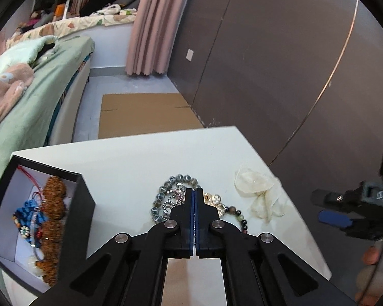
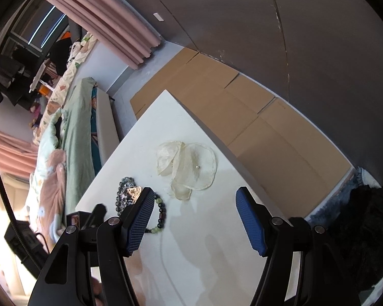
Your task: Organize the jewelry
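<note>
A pile of jewelry (image 1: 171, 199) lies on the white table (image 1: 130, 163): a grey bead bracelet (image 1: 163, 191), a silver chain and a dark and green bead bracelet (image 2: 160, 214). My left gripper (image 1: 194, 191) is shut, its tips over the pile; nothing shows between the pads. A black box (image 1: 84, 204) at left holds brown beads (image 1: 52, 227) and a blue piece. My right gripper (image 2: 194, 196) is open and empty above the table, near a cream petal-shaped piece (image 2: 189, 168). It also shows at the right edge of the left wrist view (image 1: 344, 206).
The table's far edge drops to a floor with flat cardboard (image 1: 145, 114). A bed with green bedding (image 1: 38, 102) stands at left, a dark wall (image 1: 268, 51) at right, and a pink curtain (image 1: 150, 25) behind.
</note>
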`<state>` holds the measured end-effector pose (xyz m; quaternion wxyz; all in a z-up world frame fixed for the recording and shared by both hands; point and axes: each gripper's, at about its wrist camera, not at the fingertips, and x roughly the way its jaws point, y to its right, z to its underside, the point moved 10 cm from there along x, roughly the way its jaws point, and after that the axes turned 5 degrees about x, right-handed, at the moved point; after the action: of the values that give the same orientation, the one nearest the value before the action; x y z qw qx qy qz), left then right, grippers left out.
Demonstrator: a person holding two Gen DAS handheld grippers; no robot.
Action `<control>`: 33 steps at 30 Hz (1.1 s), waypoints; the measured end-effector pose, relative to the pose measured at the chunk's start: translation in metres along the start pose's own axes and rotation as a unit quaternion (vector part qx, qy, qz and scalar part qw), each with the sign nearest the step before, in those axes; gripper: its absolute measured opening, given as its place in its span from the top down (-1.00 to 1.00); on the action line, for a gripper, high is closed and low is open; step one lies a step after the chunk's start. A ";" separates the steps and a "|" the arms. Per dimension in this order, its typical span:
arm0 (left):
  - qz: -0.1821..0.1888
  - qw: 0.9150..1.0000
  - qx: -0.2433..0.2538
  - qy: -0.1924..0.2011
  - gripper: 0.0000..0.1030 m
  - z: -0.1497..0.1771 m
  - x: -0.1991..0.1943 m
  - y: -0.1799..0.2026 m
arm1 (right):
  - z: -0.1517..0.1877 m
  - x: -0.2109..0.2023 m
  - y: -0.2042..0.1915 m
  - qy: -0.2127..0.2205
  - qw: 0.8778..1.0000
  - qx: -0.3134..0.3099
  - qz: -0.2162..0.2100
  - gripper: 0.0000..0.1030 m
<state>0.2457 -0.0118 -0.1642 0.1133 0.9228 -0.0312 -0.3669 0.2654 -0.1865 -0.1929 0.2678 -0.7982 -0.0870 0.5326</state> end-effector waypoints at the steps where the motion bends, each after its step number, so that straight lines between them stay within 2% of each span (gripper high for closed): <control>1: 0.003 1.000 -0.005 0.005 1.00 -0.002 -0.004 -0.001 | 0.000 0.000 0.000 0.000 1.000 0.000 0.001 -0.30; 8: 0.018 0.999 -0.013 0.027 1.00 -0.011 -0.024 -0.002 | -0.001 0.009 -0.003 -0.005 1.000 0.003 0.005 -0.30; 15: 0.025 0.999 -0.017 0.021 1.00 -0.011 -0.020 -0.006 | 0.001 0.025 -0.006 -0.009 1.000 0.009 0.019 -0.30; 17: 0.026 0.999 -0.018 0.007 1.00 -0.010 -0.012 -0.005 | 0.000 0.031 -0.008 -0.013 1.000 0.006 0.022 -0.30; 20: 0.044 0.998 -0.037 -0.037 1.00 -0.001 0.009 -0.005 | 0.000 0.037 -0.015 -0.015 0.999 -0.004 0.028 -0.30; 21: 0.046 0.997 -0.046 -0.051 0.96 0.003 0.016 -0.006 | 0.001 0.037 -0.016 -0.016 0.999 -0.004 0.028 -0.30; 23: 0.048 0.994 -0.062 -0.075 0.77 0.009 0.026 -0.008 | 0.002 0.036 -0.017 -0.019 1.000 0.001 0.020 -0.30; 25: 0.052 0.993 -0.074 -0.078 0.31 0.011 0.029 -0.010 | 0.004 0.033 -0.020 -0.020 1.000 0.001 0.009 -0.30; 27: 0.053 0.993 -0.082 -0.065 0.06 0.008 0.027 -0.010 | 0.003 0.030 -0.021 -0.017 1.000 -0.002 0.006 -0.30; 30: 0.050 0.994 -0.085 -0.048 0.05 0.002 0.026 -0.010 | 0.003 0.025 -0.020 -0.016 1.000 -0.002 -0.002 -0.30; 33: 0.044 0.994 -0.088 -0.050 0.06 0.002 0.032 -0.010 | 0.001 0.020 -0.017 -0.014 1.000 0.006 -0.008 -0.30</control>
<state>0.2675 -0.0074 -0.1898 0.2085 0.8874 -0.0447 -0.4086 0.2753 -0.1636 -0.2010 0.2754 -0.7883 -0.0937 0.5422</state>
